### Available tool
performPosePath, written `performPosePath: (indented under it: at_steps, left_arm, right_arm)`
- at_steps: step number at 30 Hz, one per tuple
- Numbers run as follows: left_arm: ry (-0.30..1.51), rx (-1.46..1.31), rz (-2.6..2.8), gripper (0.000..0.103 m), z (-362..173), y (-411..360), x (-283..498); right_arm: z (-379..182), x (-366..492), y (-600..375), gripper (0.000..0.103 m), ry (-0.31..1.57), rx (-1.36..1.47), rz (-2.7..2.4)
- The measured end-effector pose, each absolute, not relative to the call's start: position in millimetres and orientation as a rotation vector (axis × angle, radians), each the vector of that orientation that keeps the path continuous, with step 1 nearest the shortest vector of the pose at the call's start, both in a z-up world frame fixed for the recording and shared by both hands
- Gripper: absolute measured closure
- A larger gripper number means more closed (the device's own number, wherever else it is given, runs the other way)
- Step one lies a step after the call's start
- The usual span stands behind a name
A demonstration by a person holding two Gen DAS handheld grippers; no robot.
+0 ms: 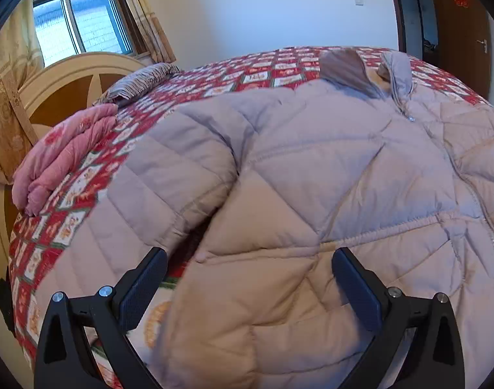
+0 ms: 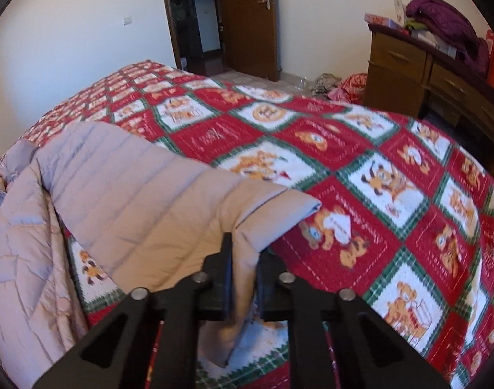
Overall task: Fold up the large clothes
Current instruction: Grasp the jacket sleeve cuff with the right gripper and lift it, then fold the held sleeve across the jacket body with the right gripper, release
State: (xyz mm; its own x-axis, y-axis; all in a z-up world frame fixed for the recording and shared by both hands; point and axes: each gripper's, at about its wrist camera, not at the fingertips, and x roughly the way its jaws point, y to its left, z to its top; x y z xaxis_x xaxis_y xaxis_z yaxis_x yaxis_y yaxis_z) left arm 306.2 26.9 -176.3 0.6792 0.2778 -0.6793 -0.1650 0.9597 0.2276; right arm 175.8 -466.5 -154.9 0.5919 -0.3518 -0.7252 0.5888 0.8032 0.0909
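A large beige quilted down coat (image 1: 311, 168) lies spread on the bed, its fur-trimmed hood (image 1: 344, 68) at the far side. In the left wrist view its sleeve (image 1: 169, 175) rests along the coat's left side. My left gripper (image 1: 250, 259) hovers open over the coat's lower hem, with quilted fabric between the wide-apart fingers but not pinched. In the right wrist view the other sleeve (image 2: 143, 194) stretches out over the bedspread. My right gripper (image 2: 243, 253) is shut on that sleeve's cuff (image 2: 273, 214), the fabric bunched between the pads.
A red, white and green patchwork bedspread (image 2: 376, 175) covers the bed. A folded pink quilt (image 1: 59, 159) and a striped pillow (image 1: 140, 81) lie by the headboard (image 1: 72, 74). A wooden dresser (image 2: 418, 74) piled with purple clothing stands at the right, an open door (image 2: 247, 16) behind.
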Motion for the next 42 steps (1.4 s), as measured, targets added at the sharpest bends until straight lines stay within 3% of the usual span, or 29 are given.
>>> performPosePath:
  at_steps: [9, 17, 23, 31, 34, 36, 42]
  left_arm:
    - [0.736, 0.073, 0.225, 0.001, -127.7, 53.1, 299.7]
    - [0.716, 0.067, 0.299, 0.001, -122.9, 74.0, 313.8]
    - [0.727, 0.035, 0.343, 0.001, -129.3, 95.6, 332.3]
    - [0.749, 0.022, 0.368, 0.001, -142.0, 118.8, 330.1]
    - [0.773, 0.01, 0.373, 0.001, -144.1, 125.8, 328.2]
    - [0.768, 0.01, 0.371, 0.001, -138.3, 125.0, 324.8]
    - [0.726, -0.024, 0.251, 0.001, -107.8, 85.7, 319.1]
  right_arm:
    - [-81.8, 200.4, -413.6, 0.093, 0.601, 0.187, -0.482]
    - [-41.1, 247.5, -314.7, 0.093, 0.508, 0.038, -0.323]
    - [-48.7, 281.6, -237.9, 0.093, 0.488, -0.053, -0.206]
    - [-101.9, 323.0, -146.5, 0.093, 0.56, -0.149, -0.058]
    - [-126.9, 338.9, -127.3, 0.082, 0.647, -0.155, 0.01]
    - [-135.7, 336.7, -123.9, 0.042, 0.68, -0.132, 0.071]
    - [-125.0, 279.8, -147.2, 0.022, 0.627, -0.168, 0.101]
